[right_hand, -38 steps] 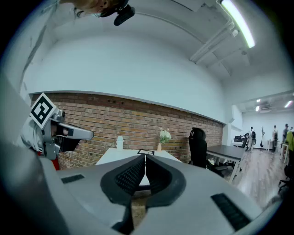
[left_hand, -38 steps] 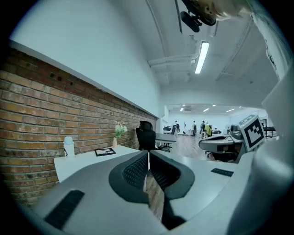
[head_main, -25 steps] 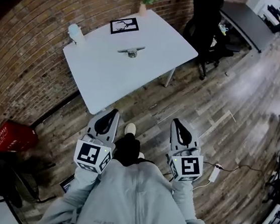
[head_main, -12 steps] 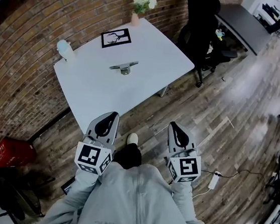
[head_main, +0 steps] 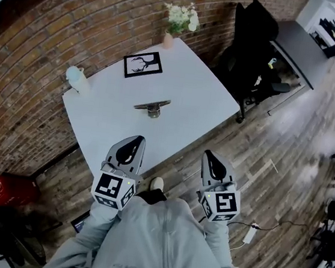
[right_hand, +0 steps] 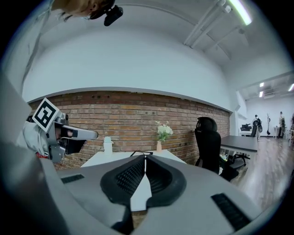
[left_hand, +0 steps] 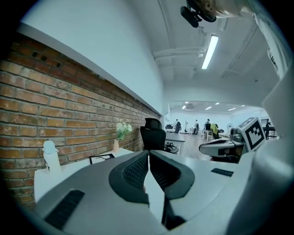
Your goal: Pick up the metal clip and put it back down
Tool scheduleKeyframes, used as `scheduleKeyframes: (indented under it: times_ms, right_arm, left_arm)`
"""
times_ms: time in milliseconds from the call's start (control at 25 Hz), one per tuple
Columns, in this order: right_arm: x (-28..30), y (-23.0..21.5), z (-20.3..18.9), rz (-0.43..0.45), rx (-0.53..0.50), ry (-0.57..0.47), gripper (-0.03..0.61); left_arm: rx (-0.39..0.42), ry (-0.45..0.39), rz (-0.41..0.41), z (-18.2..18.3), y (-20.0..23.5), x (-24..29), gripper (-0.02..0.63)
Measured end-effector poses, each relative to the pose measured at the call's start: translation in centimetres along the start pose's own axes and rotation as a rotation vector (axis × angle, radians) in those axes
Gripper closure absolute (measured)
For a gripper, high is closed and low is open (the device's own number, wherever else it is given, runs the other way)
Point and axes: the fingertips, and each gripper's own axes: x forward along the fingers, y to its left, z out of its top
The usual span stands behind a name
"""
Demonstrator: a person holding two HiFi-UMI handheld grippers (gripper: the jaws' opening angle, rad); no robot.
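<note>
The metal clip [head_main: 153, 106] lies flat near the middle of the white table [head_main: 111, 126], untouched. My left gripper [head_main: 136, 139] hovers just over the table's near edge, its jaws shut with nothing in them. My right gripper [head_main: 208, 155] is level with it over the wooden floor beside the table, also shut and empty. In the left gripper view the jaws [left_hand: 149, 153] meet at their tips. The right gripper view shows the same closed tips [right_hand: 145, 157]. The jaws hide the clip in both gripper views.
On the table stand a white bottle [head_main: 77, 78], a framed picture [head_main: 143, 65] and a vase of flowers [head_main: 180, 20]. A black office chair [head_main: 251, 46] and a dark desk [head_main: 300, 43] are to the right. A red basket [head_main: 10, 190] sits on the floor at the left.
Both grippers and the person have moved toward the table. The left gripper's tips now reach over its near edge. The clip has not moved on the table.
</note>
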Motion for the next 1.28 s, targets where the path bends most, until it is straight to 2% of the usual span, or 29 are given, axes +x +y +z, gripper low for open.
scheduleKeyframes:
  times_ms: [400,640,920,1280]
  right_arm:
    - [5.3,0.5,0.2,0.038,-0.002,0.027,0.554]
    - [8.8,0.1,0.2,0.111,-0.016,0.054,0.554]
    - [15.1,-1.4,1.3,0.256,-0.051,0.061,0.554]
    - [23.7,-3.7,4.3,0.501,-0.134,0.036,0.554]
  left_arm:
    - [-0.043,0.044,0.027,-1.2,3.9,2.3,0.581]
    - [-0.084,0.079,0.077,-2.3,5.3,3.4,0.581]
    - [-0.129,0.075,0.222,-2.3,7.7,5.9,0.581]
    - [-0.177,0.01,0.453,0.1,10.3,10.5,0.581]
